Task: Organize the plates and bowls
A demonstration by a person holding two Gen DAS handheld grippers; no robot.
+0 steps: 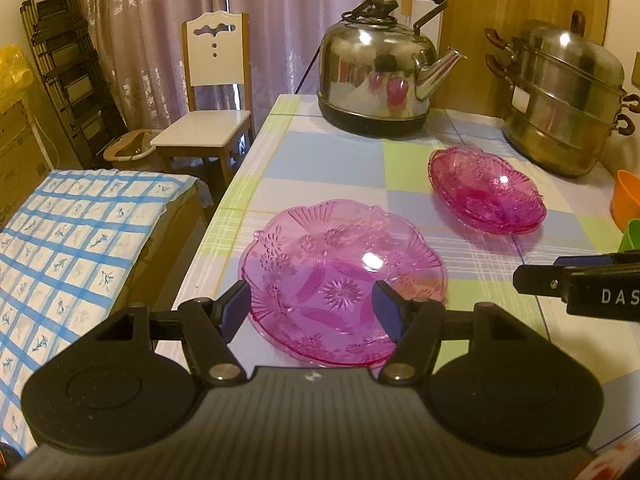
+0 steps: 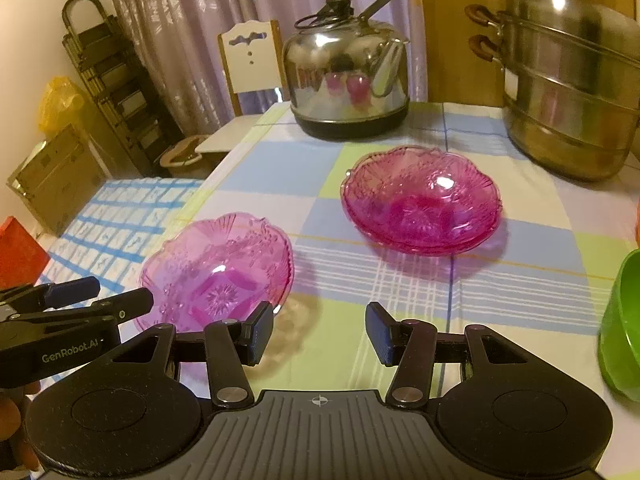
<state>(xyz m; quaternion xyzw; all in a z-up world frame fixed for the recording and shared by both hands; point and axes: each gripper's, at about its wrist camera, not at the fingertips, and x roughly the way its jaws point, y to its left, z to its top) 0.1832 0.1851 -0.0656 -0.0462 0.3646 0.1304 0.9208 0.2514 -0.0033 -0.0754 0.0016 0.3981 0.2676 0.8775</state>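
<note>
A single pink glass plate (image 1: 344, 280) lies flat on the checked tablecloth (image 1: 328, 160) near the table's left edge. My left gripper (image 1: 312, 310) hovers open at its near rim, and the pads do not press on the glass. Farther right sits a stack of pink glass bowls (image 2: 420, 208), nested and upright. My right gripper (image 2: 320, 334) is open over bare cloth, right of the plate (image 2: 216, 272) and in front of the stack, with nothing between its fingers. The left gripper (image 2: 116, 294) shows at the plate's left rim in the right wrist view.
A steel kettle (image 1: 376, 68) and a tall steel steamer pot (image 1: 564, 96) stand at the back of the table. An orange bowl (image 1: 628, 200) and a green bowl (image 2: 624, 320) sit at the right edge. A chair (image 1: 212, 92) and a covered low surface (image 1: 72, 248) lie left of the table.
</note>
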